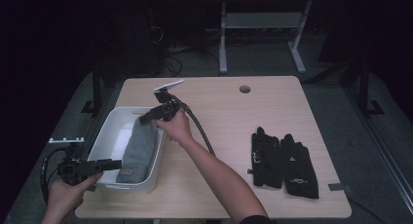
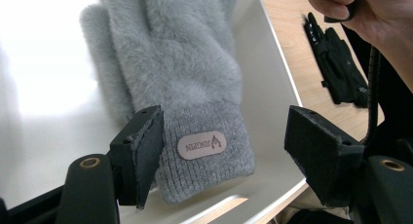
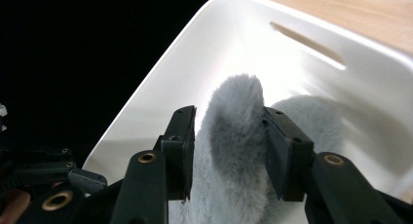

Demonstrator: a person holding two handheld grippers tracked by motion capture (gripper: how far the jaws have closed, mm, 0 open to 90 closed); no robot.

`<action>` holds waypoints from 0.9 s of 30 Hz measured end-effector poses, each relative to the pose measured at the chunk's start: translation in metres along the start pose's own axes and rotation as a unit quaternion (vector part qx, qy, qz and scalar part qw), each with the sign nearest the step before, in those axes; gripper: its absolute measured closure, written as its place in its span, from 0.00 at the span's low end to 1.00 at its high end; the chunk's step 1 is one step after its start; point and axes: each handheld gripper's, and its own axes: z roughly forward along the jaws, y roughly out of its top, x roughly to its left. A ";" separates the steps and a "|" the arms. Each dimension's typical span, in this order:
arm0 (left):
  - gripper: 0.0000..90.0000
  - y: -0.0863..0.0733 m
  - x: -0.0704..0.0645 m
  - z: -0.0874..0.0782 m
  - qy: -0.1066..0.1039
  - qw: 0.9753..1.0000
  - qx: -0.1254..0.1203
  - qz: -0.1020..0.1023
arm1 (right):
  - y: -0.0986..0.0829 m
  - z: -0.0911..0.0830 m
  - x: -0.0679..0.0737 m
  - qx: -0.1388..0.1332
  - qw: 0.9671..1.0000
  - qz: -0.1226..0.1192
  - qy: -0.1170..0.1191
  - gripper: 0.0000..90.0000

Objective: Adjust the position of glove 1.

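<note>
A white bin (image 1: 104,134) stands at the table's left side with fluffy grey gloves (image 1: 140,147) lying in it. My right gripper (image 1: 147,119) reaches over the bin's far end. In the right gripper view its jaws (image 3: 229,151) are shut on the raised tip of a grey glove (image 3: 234,131). My left gripper (image 1: 115,163) is at the bin's near left corner. Its jaws (image 2: 224,151) stand open on either side of the knitted cuff of the grey glove (image 2: 195,87), which bears a small label (image 2: 201,144); neither pad touches it.
A pair of black gloves (image 1: 282,160) lies flat on the wooden table (image 1: 234,112) at the right, also seen past the bin wall (image 2: 272,87) as black gloves (image 2: 338,68). A cable hole (image 1: 245,89) is near the far edge. A desk frame stands behind.
</note>
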 end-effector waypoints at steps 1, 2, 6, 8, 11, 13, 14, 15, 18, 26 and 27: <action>0.34 0.000 0.000 0.000 -0.001 1.000 0.000 0.001 | 0.001 -0.002 0.000 -0.002 1.000 0.001 -0.001 0.63; 0.34 0.001 -0.001 0.000 -0.001 1.000 0.000 0.002 | 0.001 -0.004 -0.001 -0.007 1.000 0.000 -0.003 0.63; 0.34 0.001 -0.002 0.000 -0.003 1.000 -0.004 0.004 | 0.005 -0.013 -0.001 -0.020 1.000 0.002 0.004 0.63; 0.33 0.002 -0.003 -0.001 -0.005 1.000 -0.008 0.003 | 0.006 -0.017 -0.001 -0.022 1.000 0.004 0.004 0.63; 0.33 0.002 -0.003 -0.002 -0.007 1.000 -0.014 0.006 | 0.006 -0.020 -0.001 -0.025 1.000 0.006 0.011 0.63; 0.33 0.003 -0.004 -0.002 -0.007 1.000 -0.014 0.008 | 0.006 -0.022 -0.001 -0.025 1.000 0.008 0.013 0.62; 0.33 0.003 -0.005 -0.003 -0.008 1.000 -0.018 0.007 | 0.006 -0.025 -0.001 -0.025 0.999 0.006 0.020 0.62; 0.33 0.003 -0.005 -0.003 -0.008 1.000 -0.018 0.007 | 0.006 -0.025 -0.001 -0.025 0.999 0.006 0.020 0.62; 0.33 0.005 -0.007 -0.003 -0.011 1.000 -0.021 0.009 | 0.006 -0.028 0.000 -0.026 0.999 0.007 0.028 0.62; 0.32 0.010 -0.015 0.000 -0.018 0.999 -0.025 0.013 | 0.003 -0.042 -0.004 -0.033 0.998 0.012 0.047 0.57; 0.32 0.011 -0.015 0.001 -0.019 0.999 -0.025 0.015 | 0.003 -0.042 -0.004 -0.033 0.998 0.012 0.047 0.57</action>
